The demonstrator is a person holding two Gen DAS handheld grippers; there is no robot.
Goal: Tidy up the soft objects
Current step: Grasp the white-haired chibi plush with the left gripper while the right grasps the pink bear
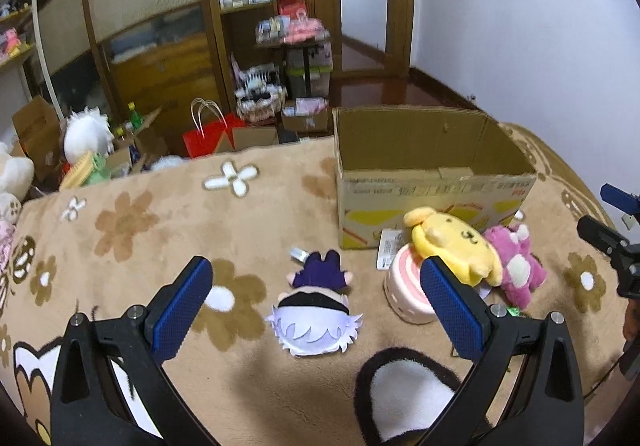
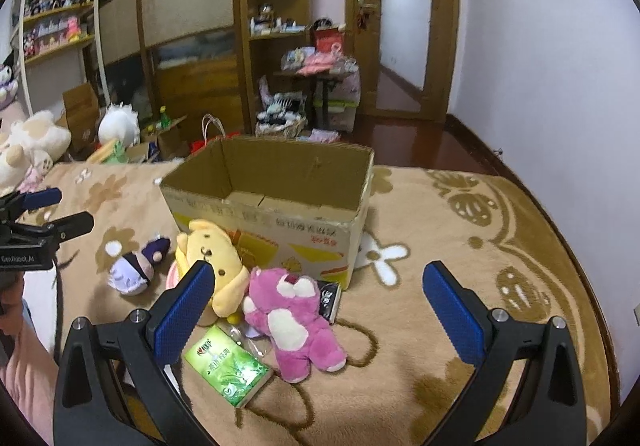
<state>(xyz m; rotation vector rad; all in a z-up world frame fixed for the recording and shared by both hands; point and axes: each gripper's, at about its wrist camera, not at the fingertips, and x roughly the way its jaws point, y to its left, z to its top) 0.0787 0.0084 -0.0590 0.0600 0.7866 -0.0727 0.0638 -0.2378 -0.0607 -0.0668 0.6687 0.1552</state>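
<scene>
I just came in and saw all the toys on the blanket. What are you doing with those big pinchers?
A person holds a pincher tool in each hand to tidy soft toys. Both the left gripper and right gripper are open and hold nothing. The yellow dog plush, pink bear plush, little white-haired doll and a green tissue pack lie on the brown blanket, in front of the cardboard box. No toy shows inside the box.

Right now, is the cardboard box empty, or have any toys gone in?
Empty as far as visible: the cardboard box stands open-topped, showing bare inner walls. The pink bear and yellow dog plush lie outside on the blanket.
</scene>
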